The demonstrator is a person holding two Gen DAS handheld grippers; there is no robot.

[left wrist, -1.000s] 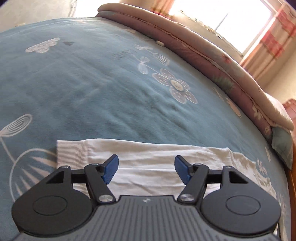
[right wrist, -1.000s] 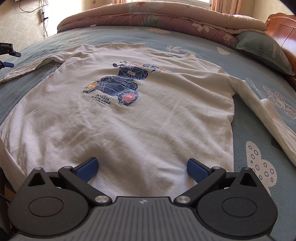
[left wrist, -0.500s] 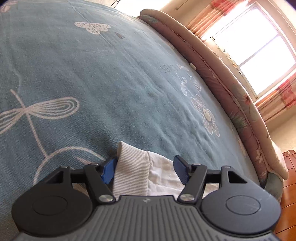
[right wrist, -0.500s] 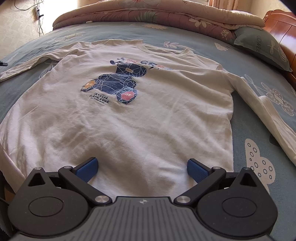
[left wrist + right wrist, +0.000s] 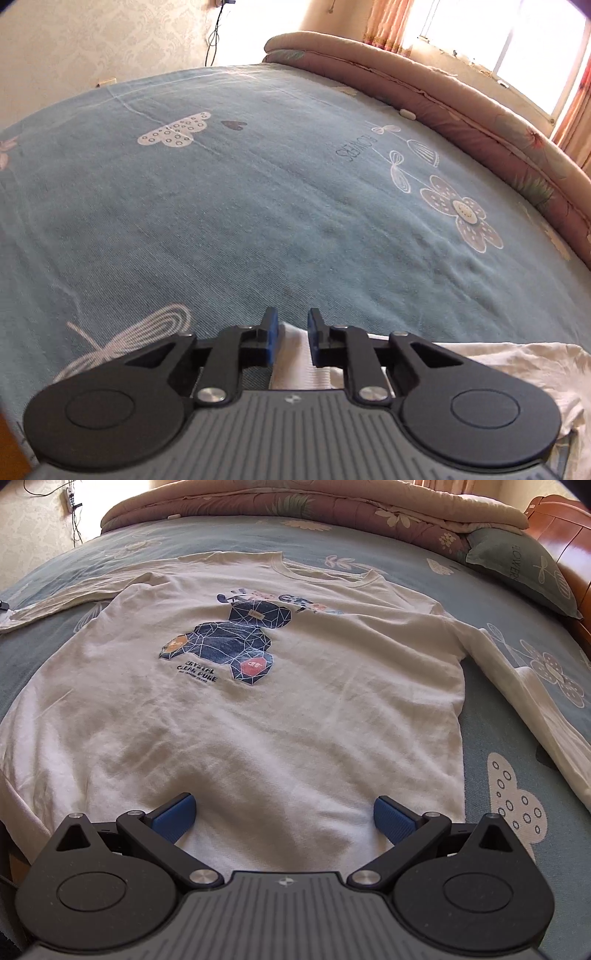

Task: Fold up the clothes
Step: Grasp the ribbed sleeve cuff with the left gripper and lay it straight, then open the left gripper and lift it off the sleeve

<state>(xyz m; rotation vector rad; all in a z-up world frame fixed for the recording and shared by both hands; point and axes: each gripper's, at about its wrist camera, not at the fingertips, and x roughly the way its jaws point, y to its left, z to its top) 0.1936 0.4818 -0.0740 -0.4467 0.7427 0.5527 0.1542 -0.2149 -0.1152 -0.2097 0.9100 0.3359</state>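
A white long-sleeved shirt [image 5: 258,720] with a dark bear print lies flat, front up, on the blue bedsheet [image 5: 517,830]. Both of its sleeves are spread out to the sides. In the left wrist view, the ribbed sleeve cuff [image 5: 293,365] sits squeezed between the blue pads of my left gripper [image 5: 292,341], whose jaws are closing on it. The rest of that sleeve [image 5: 517,365] trails off to the right. My right gripper [image 5: 284,819] hovers open over the shirt's bottom hem, with cloth under its wide-apart fingers but nothing between them.
A rolled pink floral quilt [image 5: 295,506] runs along the far side of the bed. A grey-green pillow [image 5: 524,565] leans at the wooden headboard [image 5: 569,535]. The flowered blue sheet [image 5: 258,221] stretches ahead of the left gripper toward a wall and a window [image 5: 517,37].
My left gripper moved along the sleeve to its cuff, then its jaws closed in on the cuff. The right gripper stayed open over the hem.
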